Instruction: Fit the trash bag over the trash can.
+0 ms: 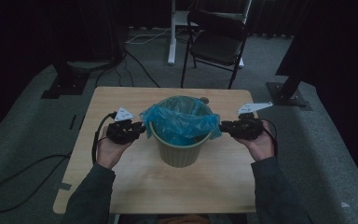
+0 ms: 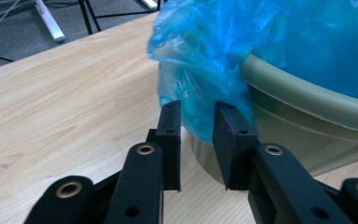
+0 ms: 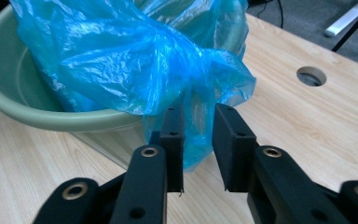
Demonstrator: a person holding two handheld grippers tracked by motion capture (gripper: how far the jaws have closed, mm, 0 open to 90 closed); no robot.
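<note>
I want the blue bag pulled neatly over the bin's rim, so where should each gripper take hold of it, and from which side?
Probably the loose flaps of the blue bag that hang outside the rim of the bin: left gripper from the bin's left, right gripper from its right. Each flap droops as a thin fold between the parted jaws, so closing level across it should catch plastic alone.

The blue bag (image 1: pixel 182 122) hides the bin's (image 1: pixel 181 154) inside; frame edges crop the person's forearms.

A dim lab or studio: grey carpet, black curtains, stand bases (image 1: pixel 67 84), floor cables (image 1: pixel 135 60) and a folding chair (image 1: pixel 216 39).
</note>
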